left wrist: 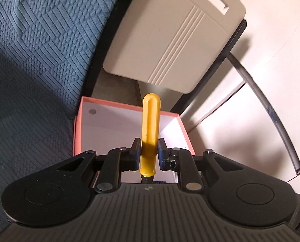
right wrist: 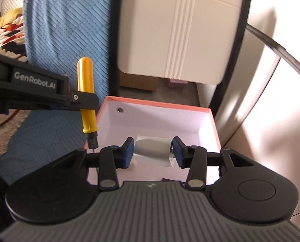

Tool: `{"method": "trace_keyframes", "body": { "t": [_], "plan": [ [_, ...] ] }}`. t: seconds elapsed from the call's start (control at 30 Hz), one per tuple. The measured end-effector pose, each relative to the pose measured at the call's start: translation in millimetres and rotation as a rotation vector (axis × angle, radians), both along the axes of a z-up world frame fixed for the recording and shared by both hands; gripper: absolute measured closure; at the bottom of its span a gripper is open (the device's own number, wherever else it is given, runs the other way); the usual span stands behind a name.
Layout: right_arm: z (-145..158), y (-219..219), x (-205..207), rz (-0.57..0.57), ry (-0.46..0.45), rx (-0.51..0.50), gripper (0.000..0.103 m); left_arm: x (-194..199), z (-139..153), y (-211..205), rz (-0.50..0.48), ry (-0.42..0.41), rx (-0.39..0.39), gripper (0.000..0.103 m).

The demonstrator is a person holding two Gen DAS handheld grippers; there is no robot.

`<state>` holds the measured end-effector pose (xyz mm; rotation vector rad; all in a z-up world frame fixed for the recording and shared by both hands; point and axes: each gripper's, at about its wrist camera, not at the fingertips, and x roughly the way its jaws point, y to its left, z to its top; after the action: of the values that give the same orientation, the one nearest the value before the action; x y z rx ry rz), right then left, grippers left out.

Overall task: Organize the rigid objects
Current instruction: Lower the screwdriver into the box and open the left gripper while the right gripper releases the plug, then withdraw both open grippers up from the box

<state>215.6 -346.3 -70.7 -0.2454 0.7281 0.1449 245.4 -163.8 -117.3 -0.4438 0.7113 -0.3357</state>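
Observation:
My left gripper (left wrist: 148, 151) is shut on a yellow-handled screwdriver (left wrist: 150, 125), held upright with the handle up, over the near left side of an open pink box with a white inside (left wrist: 117, 117). In the right wrist view the left gripper (right wrist: 85, 100) holds the screwdriver (right wrist: 86, 92) just left of the box (right wrist: 160, 119). My right gripper (right wrist: 153, 151) is shut on a clear block (right wrist: 152, 151) with a silvery face, held over the box's inside.
A beige cabinet (left wrist: 170, 36) stands behind the box, with a black frame (left wrist: 226, 54) beside it. A blue textured cover (left wrist: 39, 50) drapes furniture at the left. A patterned blanket (right wrist: 6, 32) lies far left. A white wall (left wrist: 270, 80) is at the right.

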Motion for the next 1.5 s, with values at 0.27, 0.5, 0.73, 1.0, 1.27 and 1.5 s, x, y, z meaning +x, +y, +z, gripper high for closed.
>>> {"method": "trace_keyframes", "body": {
  "t": [0.27, 0.5, 0.73, 1.0, 1.27, 1.5],
  "plan": [
    [-40.2, -39.0, 18.0, -0.066, 0.080, 0.026, 0.077, 22.7, -49.6, -36.7, -0.034, 0.088, 0.009, 0.082],
    [-78.5, -63.7, 33.6, -0.100, 0.148, 0.040, 0.077, 44.5, -90.8, -70.3, -0.061, 0.167, 0.033, 0.082],
    [-103.3, -84.7, 37.5, -0.143, 0.198, 0.101, 0.077, 46.4, -115.5, -82.7, -0.086, 0.199, 0.066, 0.082],
    [-105.7, -89.9, 32.6, -0.164, 0.198, 0.118, 0.077, 45.3, -113.6, -81.2, -0.088, 0.202, 0.076, 0.072],
    [-68.9, -82.7, 22.0, -0.159, 0.117, 0.121, 0.077, 24.0, -66.5, -67.4, -0.081, 0.086, 0.083, 0.064],
    [-24.6, -70.7, -1.7, -0.143, 0.023, 0.124, 0.077, -8.5, -14.3, -49.9, -0.071, -0.030, 0.092, 0.064]
  ]
}}
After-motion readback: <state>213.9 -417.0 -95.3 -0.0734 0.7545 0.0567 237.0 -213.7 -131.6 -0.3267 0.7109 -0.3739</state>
